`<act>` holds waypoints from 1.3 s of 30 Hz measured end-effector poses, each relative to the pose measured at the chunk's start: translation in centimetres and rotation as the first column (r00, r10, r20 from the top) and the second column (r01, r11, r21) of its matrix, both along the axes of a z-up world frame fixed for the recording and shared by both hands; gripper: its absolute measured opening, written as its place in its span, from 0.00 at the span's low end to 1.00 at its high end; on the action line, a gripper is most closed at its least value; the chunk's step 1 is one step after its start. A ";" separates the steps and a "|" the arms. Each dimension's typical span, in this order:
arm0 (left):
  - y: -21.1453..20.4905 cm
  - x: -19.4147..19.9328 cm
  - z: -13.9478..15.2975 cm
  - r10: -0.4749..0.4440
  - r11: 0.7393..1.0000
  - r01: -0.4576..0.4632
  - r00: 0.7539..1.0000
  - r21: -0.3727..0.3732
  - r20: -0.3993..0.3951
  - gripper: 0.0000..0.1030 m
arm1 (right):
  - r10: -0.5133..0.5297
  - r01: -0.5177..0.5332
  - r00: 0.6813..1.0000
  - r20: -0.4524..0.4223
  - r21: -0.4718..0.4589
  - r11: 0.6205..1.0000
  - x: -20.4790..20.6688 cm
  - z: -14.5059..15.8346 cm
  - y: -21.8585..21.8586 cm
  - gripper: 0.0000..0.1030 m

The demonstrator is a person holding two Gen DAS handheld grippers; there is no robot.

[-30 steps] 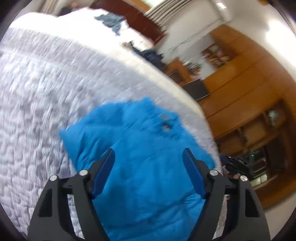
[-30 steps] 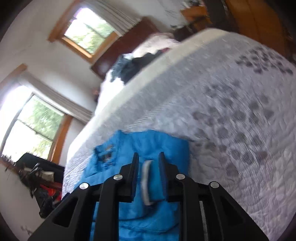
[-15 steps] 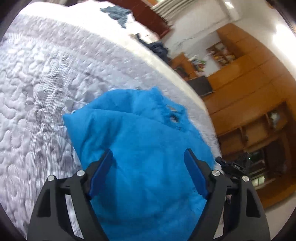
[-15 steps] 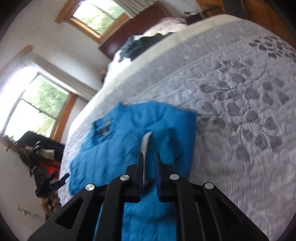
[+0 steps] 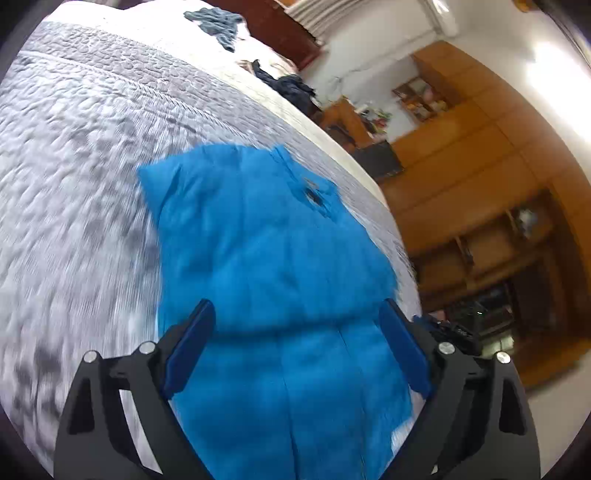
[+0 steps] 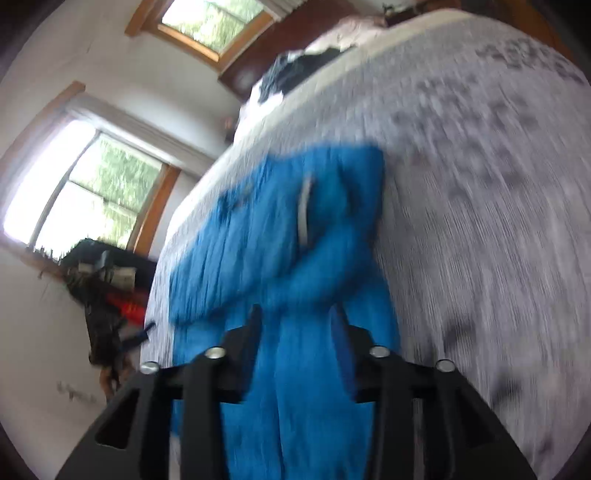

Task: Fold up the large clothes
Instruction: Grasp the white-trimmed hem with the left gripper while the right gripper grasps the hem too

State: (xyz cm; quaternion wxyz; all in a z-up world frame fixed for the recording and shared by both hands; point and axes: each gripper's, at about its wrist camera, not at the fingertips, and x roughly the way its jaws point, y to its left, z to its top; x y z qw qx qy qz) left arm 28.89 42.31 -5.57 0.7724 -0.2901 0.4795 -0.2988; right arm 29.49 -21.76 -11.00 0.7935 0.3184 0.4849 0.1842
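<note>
A bright blue padded jacket (image 5: 266, 240) lies folded on a grey quilted bed (image 5: 74, 147). My left gripper (image 5: 295, 310) hovers over its near part, fingers wide apart with nothing between them. In the right wrist view the jacket (image 6: 240, 251) is bunched, and a pale grey strip (image 6: 303, 210) on it shows beyond the fingers. My right gripper (image 6: 295, 314) is blurred but stands open, with blue cloth lying in the gap between its fingers and the bed (image 6: 480, 184) to its right.
Loose blue-grey clothes (image 5: 214, 22) and a dark heap (image 5: 291, 88) lie at the far end of the bed. Wooden cabinets (image 5: 480, 184) stand beyond the bed's right edge. Windows (image 6: 92, 192) and a dark pile of gear (image 6: 103, 280) are on the left.
My right gripper was shut on the pale strip of the jacket; it has opened and the strip now lies further away. Both grippers have pulled back toward the near edge.
</note>
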 end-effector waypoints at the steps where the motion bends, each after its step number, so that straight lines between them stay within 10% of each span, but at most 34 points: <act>1: 0.5 -2.1 -0.4 -0.021 0.999 0.021 1.000 0.024 -0.021 0.88 | 0.022 -0.023 1.000 -0.021 -0.015 1.000 -1.9 -0.3 -0.1 0.44; 12: 2.9 -17.9 -7.5 -0.069 0.997 0.058 0.965 -0.052 -0.253 0.88 | 0.122 -0.108 0.968 -0.219 0.079 0.991 -17.3 -5.3 -1.0 0.57; 24: -2.0 -19.4 -9.7 -0.130 0.990 0.109 0.947 -0.087 -0.294 0.87 | 0.196 -0.155 0.961 -0.197 0.203 0.967 -19.9 -6.5 2.4 0.59; 30: -3.4 -19.3 -10.4 -0.137 0.988 0.105 0.938 -0.117 -0.317 0.45 | 0.184 -0.141 0.966 -0.183 0.223 0.964 -19.7 -6.8 2.6 0.57; 34: -2.7 -19.5 -11.2 -0.111 0.988 0.067 0.935 -0.139 -0.337 0.18 | 0.193 -0.152 0.965 -0.179 0.221 0.963 -19.8 -7.4 2.9 0.36; 39: -2.7 -20.0 -10.1 -0.093 0.985 0.046 0.951 -0.164 -0.294 0.12 | 0.182 -0.144 0.973 -0.141 0.242 0.959 -19.9 -6.4 2.3 0.18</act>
